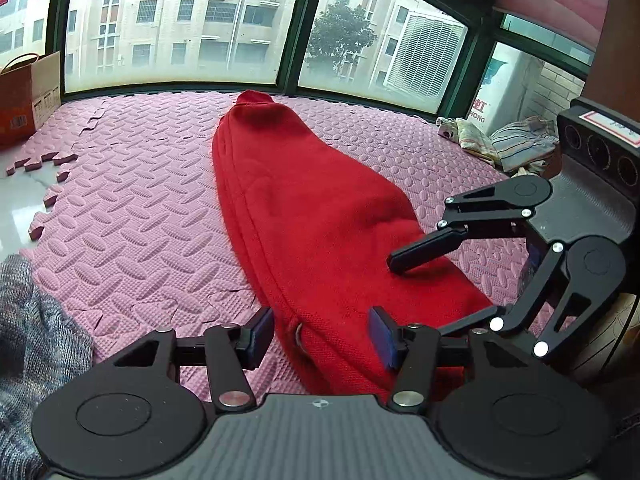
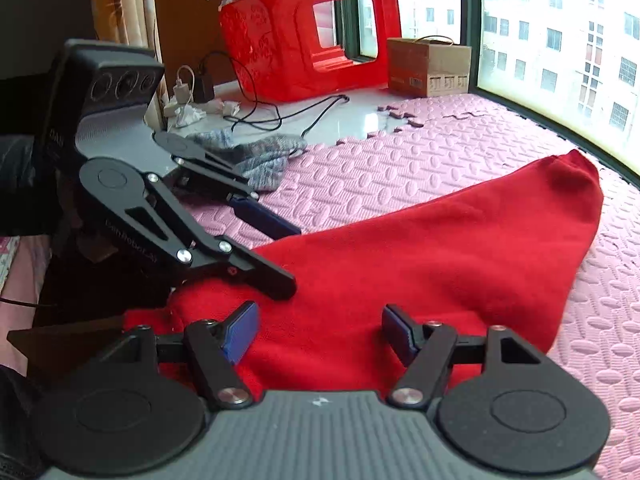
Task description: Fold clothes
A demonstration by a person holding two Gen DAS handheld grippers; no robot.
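Long red knitted garment (image 1: 304,208) stretched out on the pink embossed foam floor mat (image 1: 132,216), already doubled into a narrow strip by the look of the layered edge down its left side, though hard to say whether that's a fold or just how it got laid down. Long axis running straight away from both grippers toward the dark-framed window (image 1: 180,20), narrow end far off near the glass, wide end right here at the near edge. Left gripper (image 1: 322,334) sitting at the near end with jaws apart and the fabric between them, not clamped on anything. Right gripper (image 2: 318,330) same story, jaws apart, hovering over the near end of the red cloth, its upper finger visible from the left wrist view resting low over the garment's right side. So both at the same end, side by side, left one on the seam side, right one toward the looser right edge; neither clearly nearer. Whatever comes next probably hinges on that far tip being well apart from both grippers, so folding end to end would mean carrying the near end the whole length of the strip. Grey-blue marled knit (image 2: 256,154) heaped off to the left, a separate pile of striped cloths (image 1: 516,142) off to the right by the wall.
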